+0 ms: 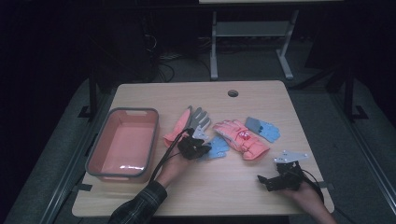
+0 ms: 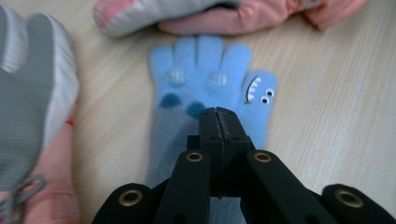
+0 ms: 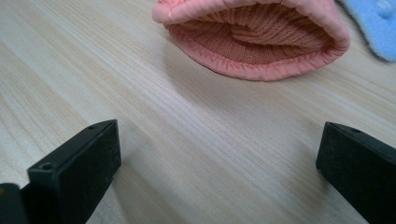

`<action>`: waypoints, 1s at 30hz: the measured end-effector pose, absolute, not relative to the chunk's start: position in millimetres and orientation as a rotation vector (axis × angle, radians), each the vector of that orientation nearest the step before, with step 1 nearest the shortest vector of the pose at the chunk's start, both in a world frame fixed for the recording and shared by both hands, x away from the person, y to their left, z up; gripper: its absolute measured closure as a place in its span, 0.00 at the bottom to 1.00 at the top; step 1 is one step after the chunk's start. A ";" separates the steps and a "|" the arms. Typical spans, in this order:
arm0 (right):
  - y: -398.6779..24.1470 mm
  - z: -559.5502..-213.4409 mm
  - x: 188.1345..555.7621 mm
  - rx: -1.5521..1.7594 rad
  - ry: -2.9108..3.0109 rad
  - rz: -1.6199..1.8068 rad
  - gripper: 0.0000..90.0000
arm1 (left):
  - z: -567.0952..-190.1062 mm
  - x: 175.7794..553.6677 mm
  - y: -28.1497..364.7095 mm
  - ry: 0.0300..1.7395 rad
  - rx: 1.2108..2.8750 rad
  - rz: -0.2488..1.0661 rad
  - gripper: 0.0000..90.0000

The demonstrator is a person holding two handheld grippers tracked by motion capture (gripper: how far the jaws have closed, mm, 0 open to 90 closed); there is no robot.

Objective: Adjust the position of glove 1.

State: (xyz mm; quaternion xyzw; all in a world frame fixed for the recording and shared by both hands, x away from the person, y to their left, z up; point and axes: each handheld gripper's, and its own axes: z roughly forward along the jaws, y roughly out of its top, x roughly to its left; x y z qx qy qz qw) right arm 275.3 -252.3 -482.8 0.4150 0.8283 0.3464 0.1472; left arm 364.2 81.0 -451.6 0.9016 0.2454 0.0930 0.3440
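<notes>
A light blue knit glove [image 2: 210, 79] with a shark face on its thumb lies flat on the wooden table [image 1: 219, 186]. My left gripper [image 2: 217, 116] hovers over its cuff end, jaws pressed together with no fabric seen between them. From the high view the left gripper [image 1: 198, 148] sits at the blue glove [image 1: 218, 147], between a pink and grey glove [image 1: 189, 122] and a pink ski glove [image 1: 240, 137]. My right gripper [image 1: 261, 179] rests near the table's front right, jaws wide open [image 3: 217, 154], facing the pink glove's open cuff [image 3: 252, 42].
A pink bin with a grey rim [image 1: 100, 144] stands at the table's left, with nothing in it. A second blue glove [image 1: 263, 128] lies right of the pink ski glove. A cable hole [image 1: 232, 93] is near the far edge. Dark floor and a desk frame lie beyond.
</notes>
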 end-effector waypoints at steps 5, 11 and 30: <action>-252.0 -482.8 275.4 1.192 2.387 1.000 0.00 | -458.2 363.7 79.8 0.645 2.373 0.214 1.00; -251.9 -482.8 275.7 1.188 2.389 1.000 0.00 | -458.0 358.1 80.7 0.632 2.372 0.184 1.00; -252.0 -482.8 274.9 1.181 2.392 1.000 0.00 | -460.0 308.5 72.7 0.554 2.349 0.048 1.00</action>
